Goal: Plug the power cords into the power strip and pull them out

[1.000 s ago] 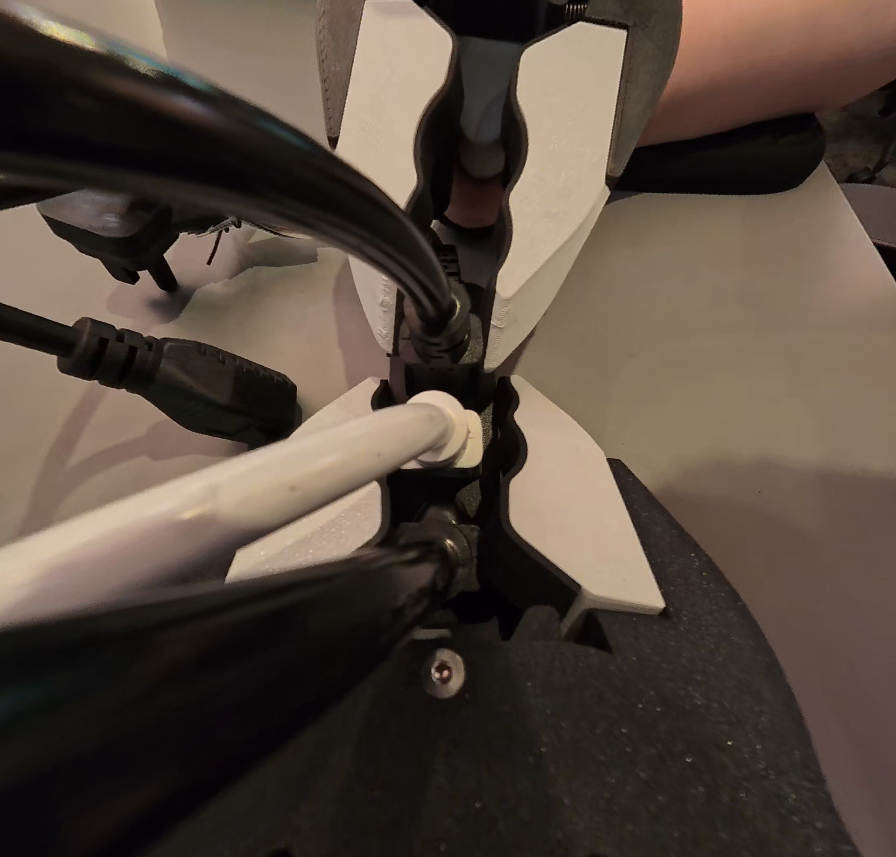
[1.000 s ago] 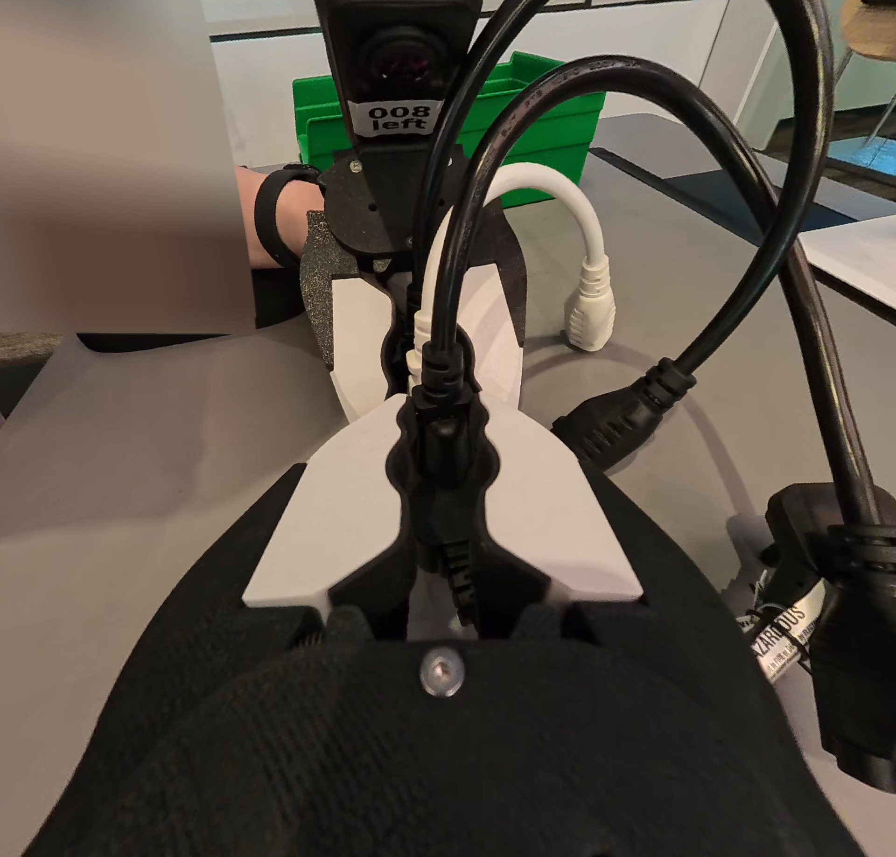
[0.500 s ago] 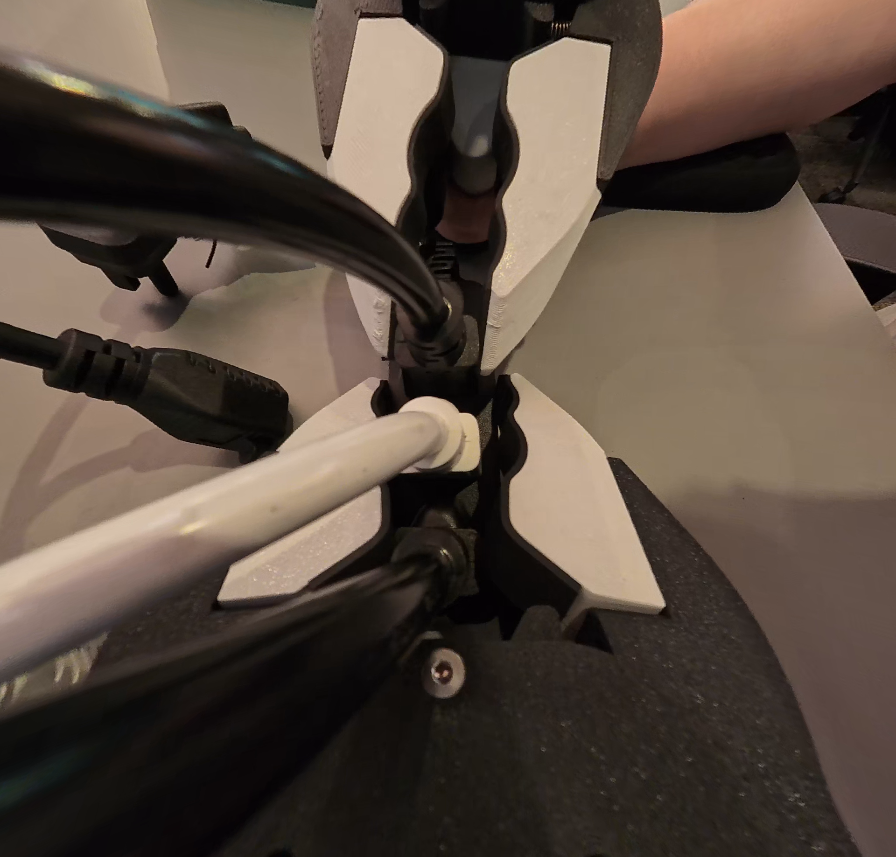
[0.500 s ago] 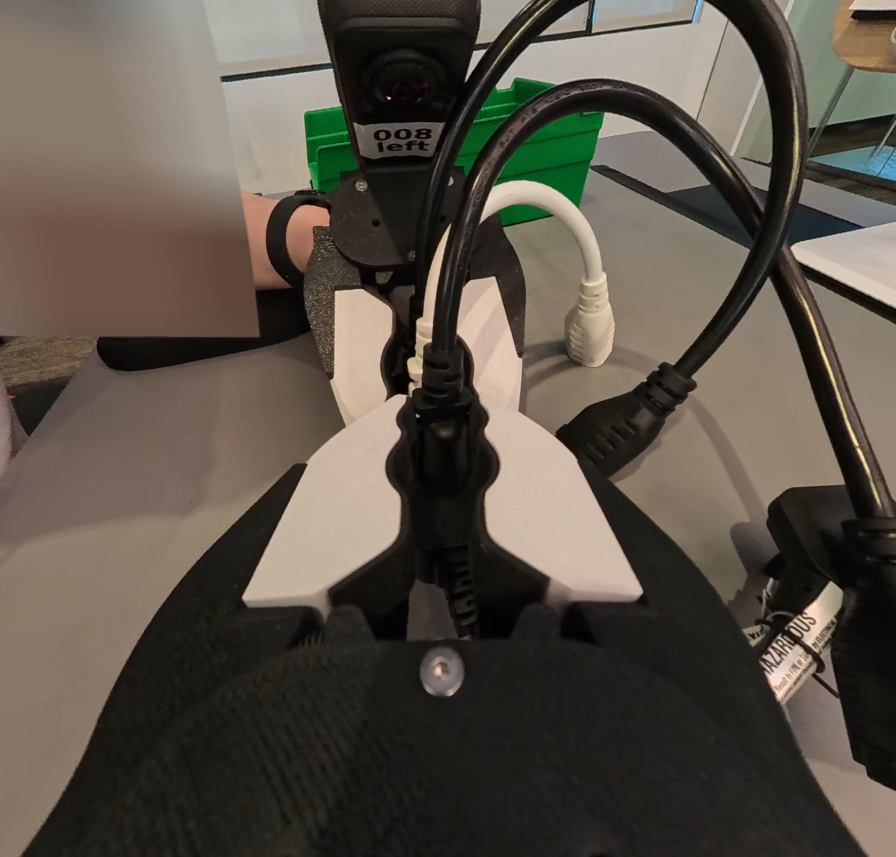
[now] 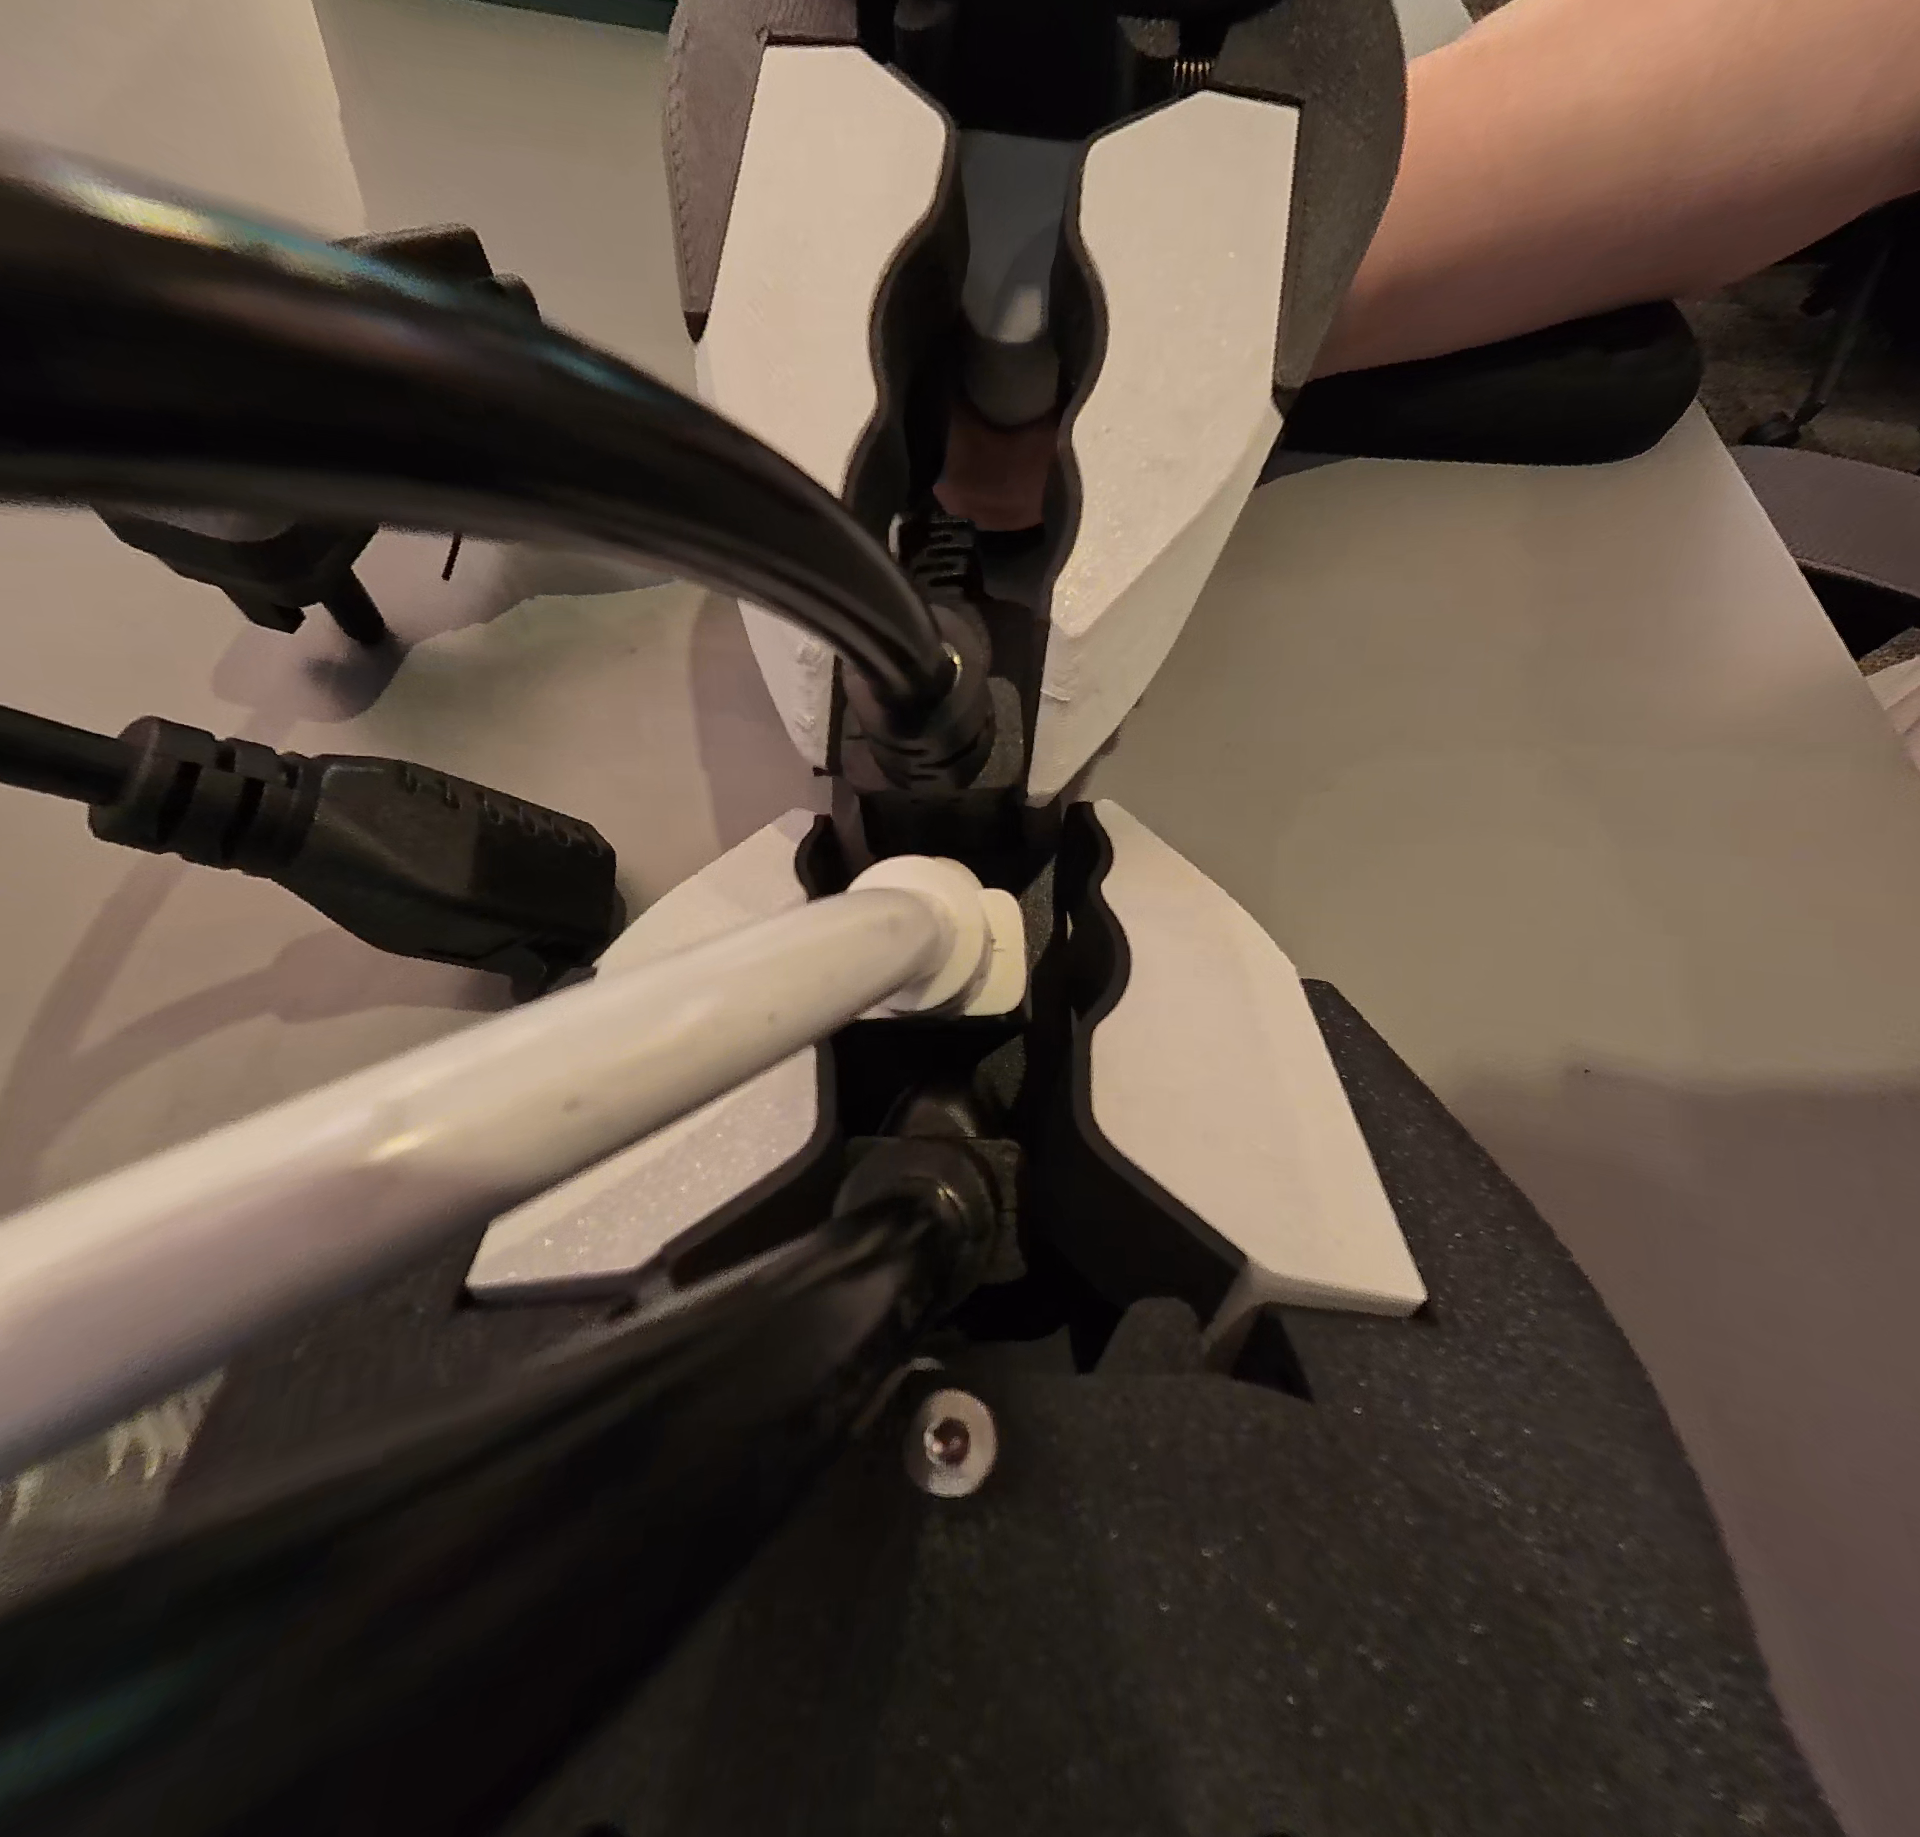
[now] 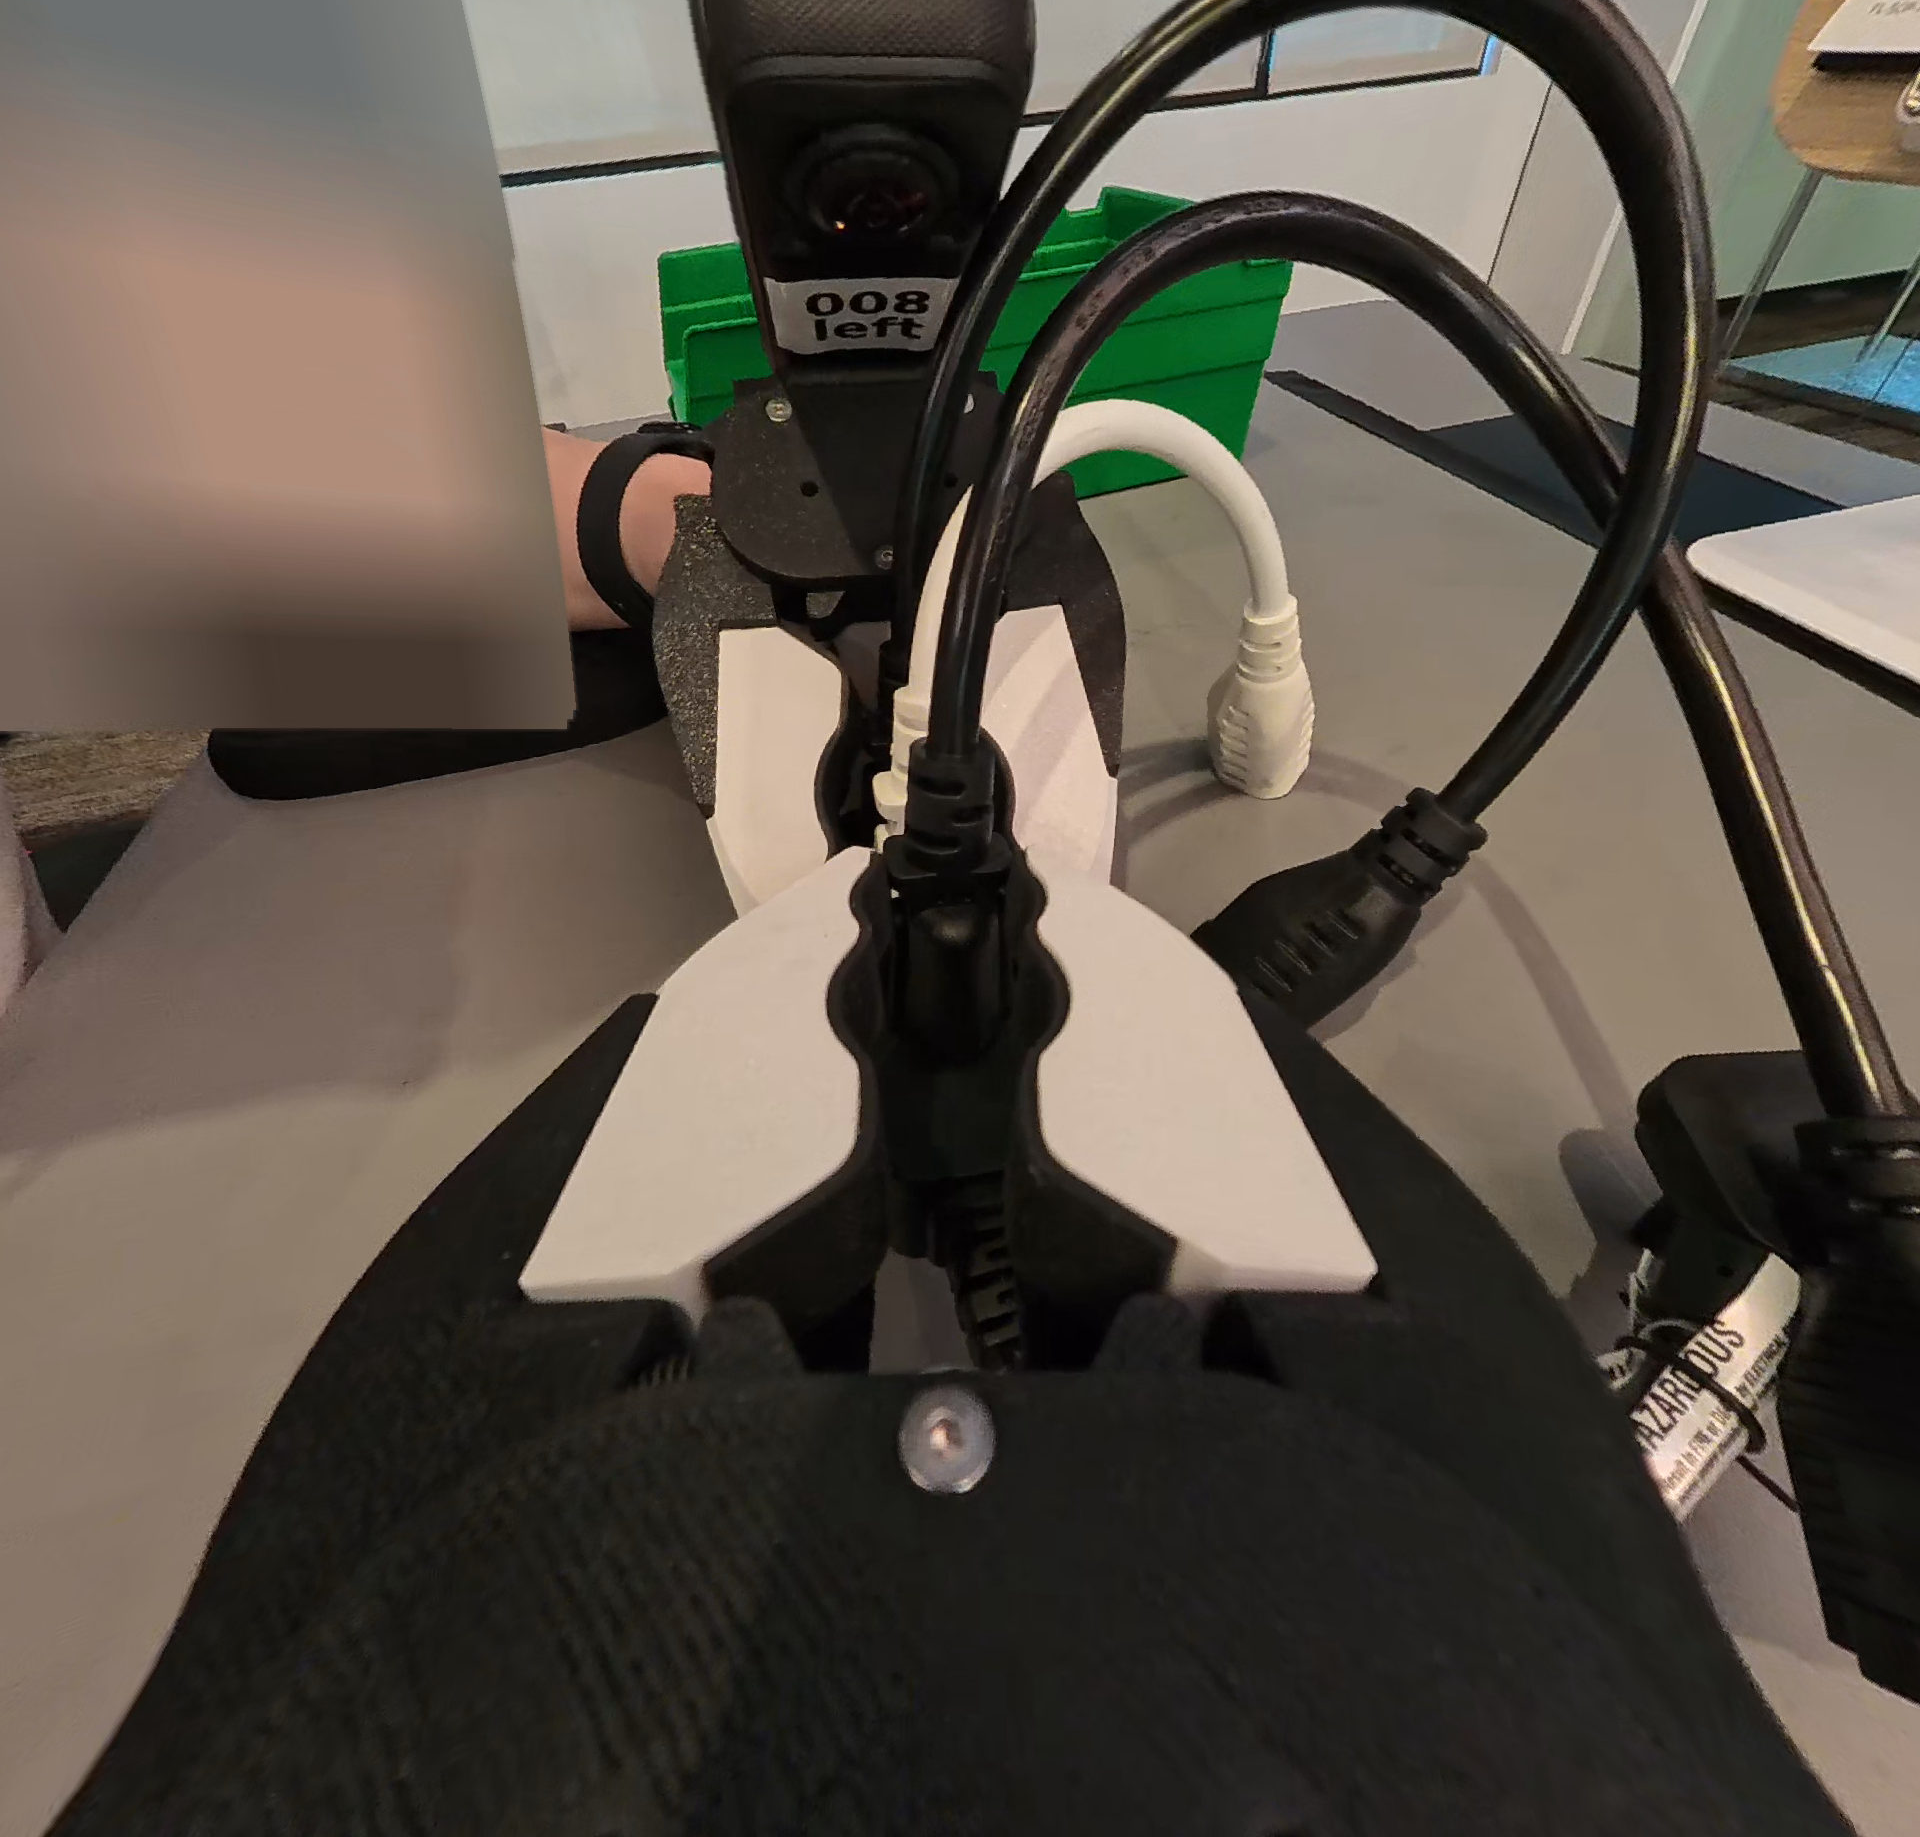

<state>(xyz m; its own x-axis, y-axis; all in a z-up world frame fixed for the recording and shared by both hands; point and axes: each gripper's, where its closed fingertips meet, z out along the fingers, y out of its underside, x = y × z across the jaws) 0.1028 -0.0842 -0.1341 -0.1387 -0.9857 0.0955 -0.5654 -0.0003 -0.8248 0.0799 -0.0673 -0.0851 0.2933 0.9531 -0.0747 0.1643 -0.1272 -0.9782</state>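
Observation:
A slim black power strip is held between two grippers that face each other. My right gripper is shut on the strip's near end, and the strip's ribbed cord collar lies between its fingers. A black plug stands in the strip at the right fingertips. My left gripper is shut on the strip's other part, where a white plug and another black plug sit. The right gripper shows opposite in the left wrist view, and the left gripper shows opposite in the right wrist view. Most of the strip is hidden.
The cords arch up and over to the right. Their loose ends lie on the grey table: a white connector, a black connector and a tagged black plug. A green bin stands behind. A person's wrist is at the left.
Both grippers keep the same hold and the same distance from each other. The cord loops have swayed and the background has shifted a little in both views.

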